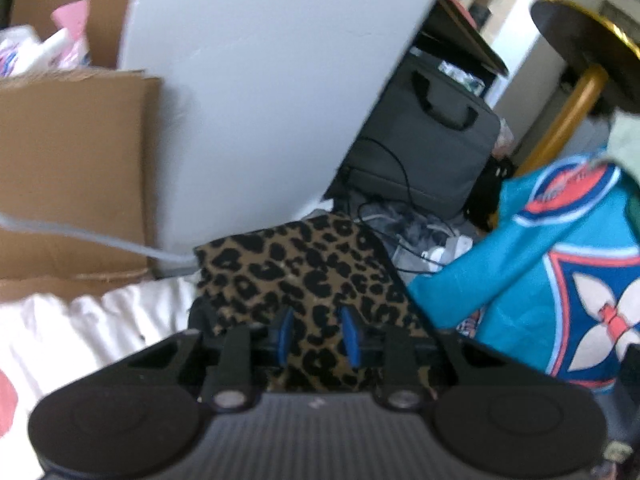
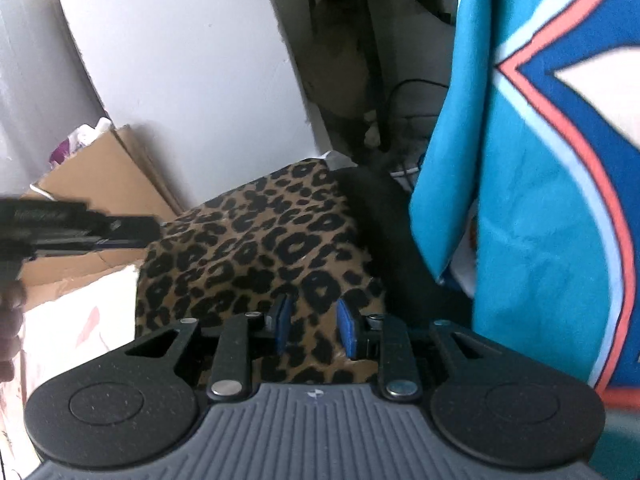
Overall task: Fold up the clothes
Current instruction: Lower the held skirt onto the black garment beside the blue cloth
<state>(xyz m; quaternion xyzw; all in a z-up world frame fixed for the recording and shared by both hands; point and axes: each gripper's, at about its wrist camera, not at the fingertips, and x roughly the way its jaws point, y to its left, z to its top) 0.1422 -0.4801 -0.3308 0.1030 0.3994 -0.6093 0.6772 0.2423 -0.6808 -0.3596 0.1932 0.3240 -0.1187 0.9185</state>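
Leopard-print garment (image 1: 304,276) folded on white bedding (image 1: 80,320), left gripper (image 1: 316,336) and right gripper (image 2: 312,328) above it, jaws narrowly parted, empty, teal jersey (image 2: 540,200) hanging beside.

Soft daylight, no glare. Left wrist view motion-blurred throughout; right wrist view sharper, blurred toward its edges. Fisheye bends wall (image 1: 260,92) edges; corners dark.

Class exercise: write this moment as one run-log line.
task: fold clothes | left claw: open over folded leopard-print cloth | right claw: open over it | teal printed garment: hanging at right
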